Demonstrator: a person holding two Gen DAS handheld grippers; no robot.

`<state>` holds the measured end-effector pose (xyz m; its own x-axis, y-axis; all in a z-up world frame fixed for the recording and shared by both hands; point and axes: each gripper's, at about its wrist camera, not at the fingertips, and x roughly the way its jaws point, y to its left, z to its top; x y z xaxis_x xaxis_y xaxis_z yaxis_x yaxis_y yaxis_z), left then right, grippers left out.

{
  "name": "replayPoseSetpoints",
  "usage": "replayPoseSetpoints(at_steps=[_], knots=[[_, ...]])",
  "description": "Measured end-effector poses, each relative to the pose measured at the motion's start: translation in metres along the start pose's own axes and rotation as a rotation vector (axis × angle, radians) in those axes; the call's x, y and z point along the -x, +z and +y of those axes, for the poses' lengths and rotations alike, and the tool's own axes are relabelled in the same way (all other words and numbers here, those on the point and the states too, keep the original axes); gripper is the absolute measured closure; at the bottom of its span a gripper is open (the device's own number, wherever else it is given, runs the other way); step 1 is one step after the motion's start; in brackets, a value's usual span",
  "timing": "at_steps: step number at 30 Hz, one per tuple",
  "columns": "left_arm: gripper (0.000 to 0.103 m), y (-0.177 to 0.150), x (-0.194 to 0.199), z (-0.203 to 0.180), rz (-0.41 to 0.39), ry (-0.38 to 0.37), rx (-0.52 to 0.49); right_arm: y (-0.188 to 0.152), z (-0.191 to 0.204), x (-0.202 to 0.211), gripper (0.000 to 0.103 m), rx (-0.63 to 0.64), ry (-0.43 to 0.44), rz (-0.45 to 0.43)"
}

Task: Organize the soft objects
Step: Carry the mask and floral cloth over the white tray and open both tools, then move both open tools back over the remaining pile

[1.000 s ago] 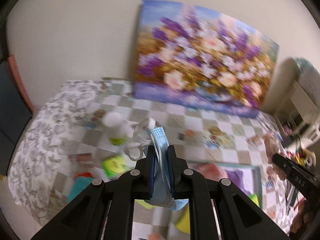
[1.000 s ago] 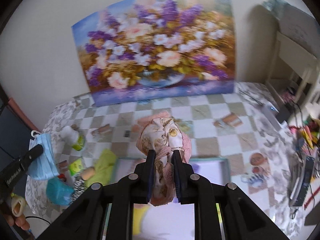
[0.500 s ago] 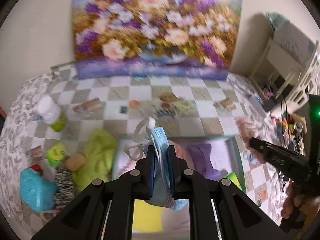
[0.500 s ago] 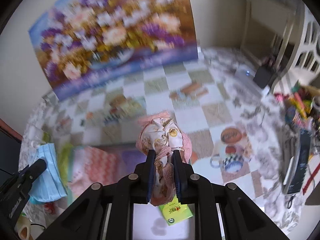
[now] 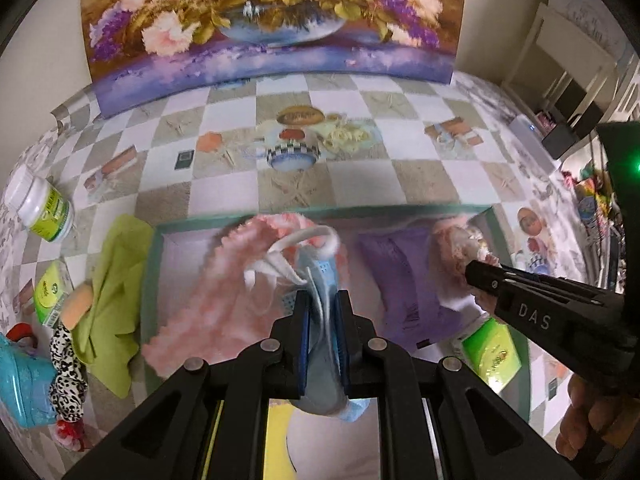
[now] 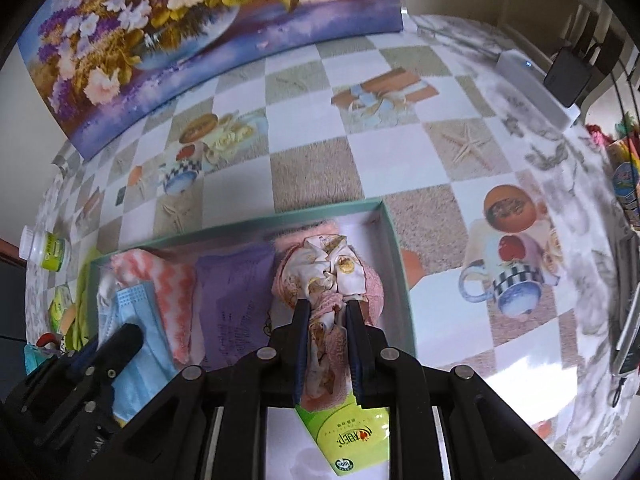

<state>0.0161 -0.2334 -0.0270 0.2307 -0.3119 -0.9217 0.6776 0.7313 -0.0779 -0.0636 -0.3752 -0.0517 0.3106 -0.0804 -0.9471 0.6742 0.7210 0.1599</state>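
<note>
My left gripper (image 5: 323, 300) is shut on a light blue face mask (image 5: 322, 276) with white ear loops, low over the left half of a green-rimmed box (image 5: 154, 280). Under it lie a fuzzy pink cloth (image 5: 224, 280) and a purple cloth (image 5: 404, 280). My right gripper (image 6: 327, 308) is shut on a pink floral cloth bundle (image 6: 332, 268) over the box's right end (image 6: 394, 248). In the right wrist view the mask (image 6: 132, 320) hangs at lower left beside the pink cloth (image 6: 172, 284) and the purple cloth (image 6: 232, 292).
Left of the box lie a lime green cloth (image 5: 108, 288), a white bottle (image 5: 44, 216), a leopard-print item (image 5: 68, 360) and a teal item (image 5: 20, 380). A green packet (image 6: 348, 428) lies near the box's front right. A flower painting (image 5: 272, 20) leans at the back.
Both grippers have come down toward the box with their loads. The left one swung from above the bottle side to over the box; the box now fills both views.
</note>
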Motion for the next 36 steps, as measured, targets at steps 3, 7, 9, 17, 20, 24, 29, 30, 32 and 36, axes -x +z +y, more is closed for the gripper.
replayPoseSetpoints(at_steps=[3,7,9,17,20,24,29,30,32,36], knots=[[0.091,-0.003,-0.011,0.000,0.022,0.012,-0.001,-0.001,0.000,-0.005,0.084,-0.001,0.003,0.011],[0.091,-0.003,-0.013,-0.001,0.023,0.020,-0.005,-0.001,0.001,-0.006,0.081,-0.004,0.003,0.015],[0.090,-0.002,-0.012,0.000,0.028,0.009,0.003,-0.001,0.001,-0.006,0.081,-0.004,0.002,0.015],[0.035,0.005,0.003,0.005,0.046,-0.035,0.039,0.006,0.001,0.011,0.065,-0.004,0.000,-0.014],[0.033,0.009,0.015,0.009,0.031,-0.034,0.049,0.008,0.002,0.022,0.065,-0.007,0.003,-0.032],[0.030,0.017,0.037,0.019,-0.001,-0.038,0.074,0.011,0.004,0.039,0.065,-0.007,0.008,-0.063],[0.029,0.024,0.066,0.033,-0.057,-0.043,0.112,0.011,0.010,0.066,0.065,0.006,0.008,-0.116],[0.029,0.025,0.070,0.036,-0.066,-0.041,0.120,0.011,0.012,0.070,0.065,0.011,0.007,-0.125],[0.028,0.026,0.076,0.042,-0.079,-0.033,0.132,0.011,0.016,0.078,0.063,0.020,0.003,-0.143],[0.013,0.027,0.081,0.053,-0.102,-0.003,0.153,0.010,0.020,0.086,0.045,0.030,-0.034,-0.161]])
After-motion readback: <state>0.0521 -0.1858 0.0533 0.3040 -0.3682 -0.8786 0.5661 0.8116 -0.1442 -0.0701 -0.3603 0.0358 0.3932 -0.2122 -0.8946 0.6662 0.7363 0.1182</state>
